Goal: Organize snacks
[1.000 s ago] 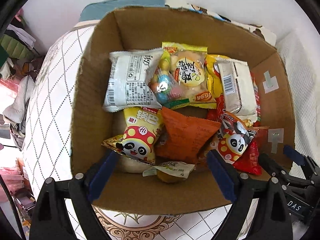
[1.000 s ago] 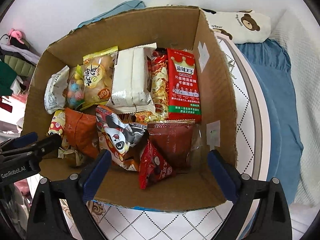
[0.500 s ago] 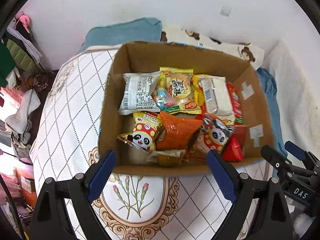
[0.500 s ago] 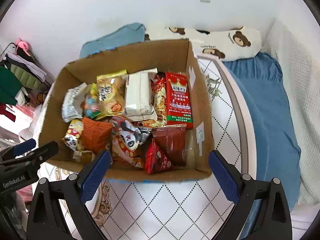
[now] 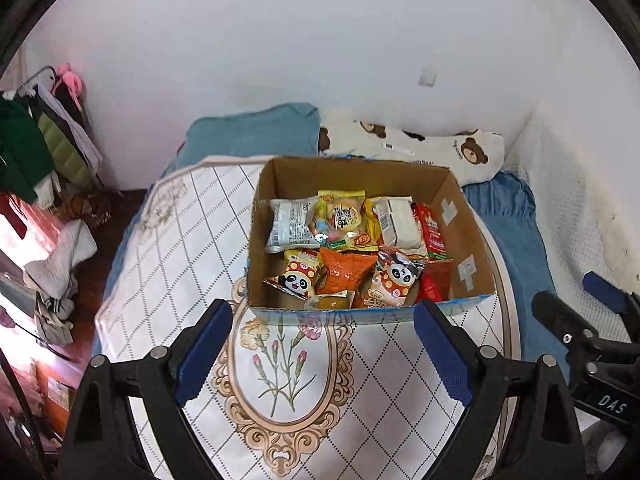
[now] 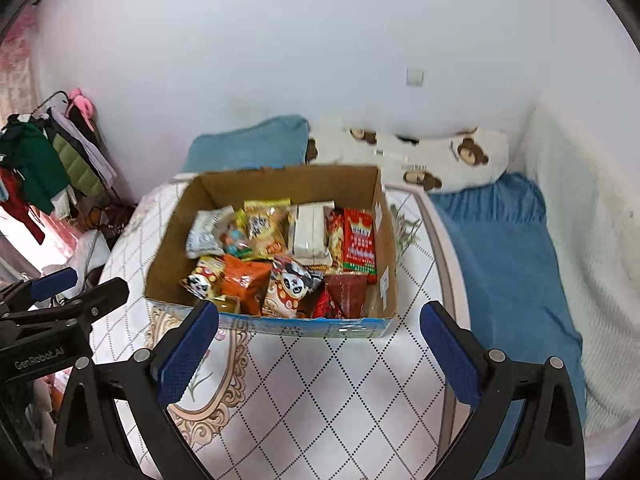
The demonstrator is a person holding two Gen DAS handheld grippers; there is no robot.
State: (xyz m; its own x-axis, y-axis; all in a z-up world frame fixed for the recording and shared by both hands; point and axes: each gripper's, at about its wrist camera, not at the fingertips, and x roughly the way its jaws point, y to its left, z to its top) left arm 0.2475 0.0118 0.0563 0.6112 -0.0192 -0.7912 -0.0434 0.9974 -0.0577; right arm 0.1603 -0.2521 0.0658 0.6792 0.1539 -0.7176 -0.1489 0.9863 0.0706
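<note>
Box: we see the cardboard box (image 5: pixel 460 236) at frame centre, filled with snack packets (image 5: pixel 340 220).
Margin: bare patterned mat (image 5: pixel 360 380) below it.
Tongs: left tongs (image 5: pixel 322 354) and right tongs (image 6: pixel 318 352) both released, empty.

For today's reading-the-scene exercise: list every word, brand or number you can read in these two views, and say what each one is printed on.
"DAS": on the right gripper, seen from the left wrist.
"GenRobot.AI": on the left gripper, seen from the right wrist.
Print on the snack packets in the cardboard box: too small and blurred to read.
Lettering on the bear pillow: unreadable.
</note>
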